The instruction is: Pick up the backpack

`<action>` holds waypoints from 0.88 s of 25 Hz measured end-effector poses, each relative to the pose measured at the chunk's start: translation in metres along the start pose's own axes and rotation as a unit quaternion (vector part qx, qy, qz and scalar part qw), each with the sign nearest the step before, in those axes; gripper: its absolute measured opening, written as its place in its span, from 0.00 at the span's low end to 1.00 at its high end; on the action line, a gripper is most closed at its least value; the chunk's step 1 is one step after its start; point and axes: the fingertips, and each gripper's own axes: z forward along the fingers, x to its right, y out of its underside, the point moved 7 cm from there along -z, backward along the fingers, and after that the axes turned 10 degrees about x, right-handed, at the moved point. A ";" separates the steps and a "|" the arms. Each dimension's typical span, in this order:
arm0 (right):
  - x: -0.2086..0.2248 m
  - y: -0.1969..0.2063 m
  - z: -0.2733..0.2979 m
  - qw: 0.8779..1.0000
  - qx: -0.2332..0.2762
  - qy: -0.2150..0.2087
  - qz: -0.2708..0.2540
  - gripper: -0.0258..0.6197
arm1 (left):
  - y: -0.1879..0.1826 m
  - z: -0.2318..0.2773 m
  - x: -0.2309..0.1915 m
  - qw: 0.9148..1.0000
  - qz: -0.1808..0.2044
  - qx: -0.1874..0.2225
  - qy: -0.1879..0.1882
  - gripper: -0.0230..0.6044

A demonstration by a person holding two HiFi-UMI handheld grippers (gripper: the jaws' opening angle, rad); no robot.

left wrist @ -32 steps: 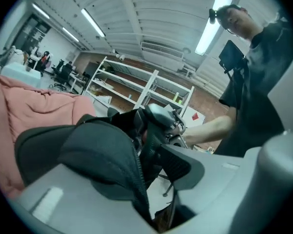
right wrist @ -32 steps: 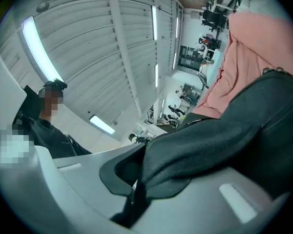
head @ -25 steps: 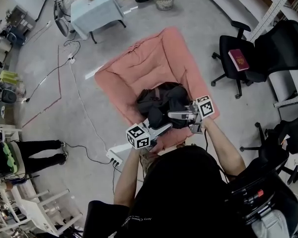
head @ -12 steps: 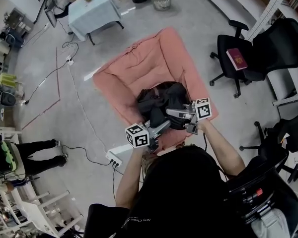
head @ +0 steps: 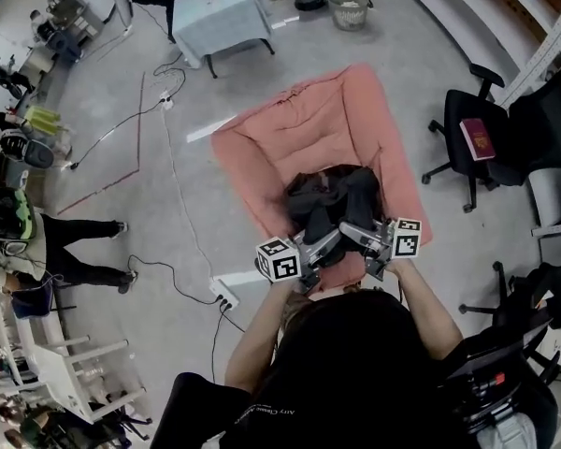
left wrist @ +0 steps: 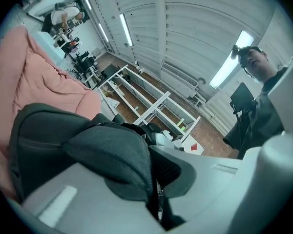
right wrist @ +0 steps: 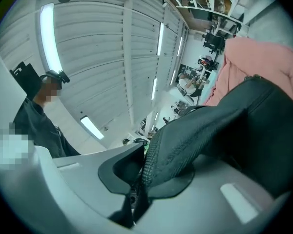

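A black backpack [head: 332, 199] lies on the near part of a pink cushion mat [head: 299, 129] on the floor. My left gripper [head: 329, 242] reaches in from the near left and my right gripper [head: 352, 229] from the near right, both at the bag's near edge. In the left gripper view a padded black strap [left wrist: 112, 155] runs between the jaws of the left gripper [left wrist: 156, 182], which are closing and pinch it. The right gripper view shows the right gripper [right wrist: 139, 179] with its jaws closing on another black webbed strap [right wrist: 185, 140], gripped between them.
A black office chair [head: 477, 162] with a red book [head: 477, 138] on its seat stands to the right. A white table [head: 220, 17] and a basket [head: 349, 7] are at the back. A power strip [head: 224, 297] and cables lie left of the mat. A person [head: 37, 251] stands at far left.
The head view has swung, so the mat and bag now sit further right and lower in the picture. Both grippers stay at the backpack's near edge, drawn slightly closer together.
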 end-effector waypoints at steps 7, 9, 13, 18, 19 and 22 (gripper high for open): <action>-0.015 -0.016 0.032 0.993 0.016 0.042 -0.106 0.09 | -0.030 -0.020 -0.005 0.996 0.035 0.068 -0.054 0.07; -0.019 -0.033 0.035 0.990 0.038 0.055 -0.124 0.09 | -0.043 -0.025 -0.009 0.992 0.042 0.087 -0.079 0.06; -0.022 -0.041 0.055 0.979 -0.006 0.079 -0.190 0.09 | -0.062 -0.022 -0.009 0.990 0.050 0.064 -0.116 0.06; -0.034 -0.054 0.086 0.962 -0.019 0.101 -0.253 0.08 | -0.093 -0.021 -0.005 0.984 0.077 0.068 -0.144 0.06; -0.039 -0.057 0.089 0.957 -0.023 0.103 -0.271 0.08 | -0.098 -0.020 -0.002 0.983 0.093 0.067 -0.147 0.06; -0.059 -0.074 0.086 0.931 -0.029 0.115 -0.345 0.08 | -0.104 -0.004 0.017 0.973 0.162 0.065 -0.152 0.06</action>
